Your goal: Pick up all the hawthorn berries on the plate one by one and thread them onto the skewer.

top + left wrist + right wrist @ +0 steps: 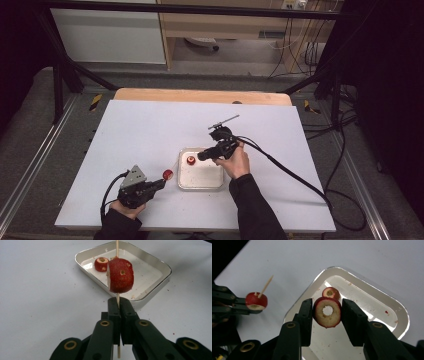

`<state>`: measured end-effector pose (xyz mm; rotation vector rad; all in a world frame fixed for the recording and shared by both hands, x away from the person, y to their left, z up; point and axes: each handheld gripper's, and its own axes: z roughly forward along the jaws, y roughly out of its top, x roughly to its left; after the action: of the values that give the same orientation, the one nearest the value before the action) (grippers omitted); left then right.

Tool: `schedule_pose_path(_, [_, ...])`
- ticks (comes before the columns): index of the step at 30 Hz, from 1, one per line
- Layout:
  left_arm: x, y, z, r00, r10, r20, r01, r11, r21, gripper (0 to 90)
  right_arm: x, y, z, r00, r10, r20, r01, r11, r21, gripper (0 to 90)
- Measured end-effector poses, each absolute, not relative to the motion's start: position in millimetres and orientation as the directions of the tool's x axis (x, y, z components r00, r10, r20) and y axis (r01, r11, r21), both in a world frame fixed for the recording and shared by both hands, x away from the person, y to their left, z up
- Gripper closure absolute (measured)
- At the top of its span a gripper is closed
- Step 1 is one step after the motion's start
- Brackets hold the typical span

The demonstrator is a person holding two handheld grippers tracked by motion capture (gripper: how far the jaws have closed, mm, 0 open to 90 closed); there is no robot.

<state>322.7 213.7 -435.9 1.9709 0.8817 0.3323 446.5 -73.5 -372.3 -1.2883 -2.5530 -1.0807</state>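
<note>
The right gripper (327, 312) clamps a cored fruit ring (327, 312) over the tray (372, 292), above a second piece (331, 292). The left gripper (118, 305) pinches a skewer (117, 300) threaded through another fruit (120, 275), beside the tray.

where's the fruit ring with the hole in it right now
The cored fruit ring sits pinched in the right gripper, above the metal tray, near the small piece lying in it.

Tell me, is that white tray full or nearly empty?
Nearly empty. The white tray holds just one red cored fruit piece and some crumbs; the right hand-held gripper grips a second cored slice above it.
</note>
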Motion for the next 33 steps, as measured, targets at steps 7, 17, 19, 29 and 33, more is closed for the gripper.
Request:
schedule_pose_path(7, [320,211,-435,0.696,0.709,-0.113,0.449,-0.308,0.839,88.2,432,-93,-379,-0.616,0.634,0.468,0.726,0.225,0.65,62.3])
schedule_pose_path(17, [317,200,-434,0.685,0.718,-0.122,0.459,-0.295,0.838,88.2,419,-111,-389,-0.57,0.587,0.575,0.706,-0.009,0.709,62.5])
schedule_pose_path(19, [317,196,-433,0.687,0.716,-0.123,0.457,-0.294,0.84,88.2,418,-113,-391,-0.565,0.578,0.589,0.697,-0.048,0.716,62.4])
schedule_pose_path(29, [315,180,-427,0.689,0.712,-0.136,0.444,-0.266,0.856,88.2,414,-116,-392,-0.556,0.545,0.628,0.659,-0.171,0.732,62.4])
schedule_pose_path(33, [315,172,-424,0.677,0.723,-0.135,0.446,-0.258,0.857,88.2,414,-115,-391,-0.553,0.529,0.644,0.645,-0.218,0.733,62.5])
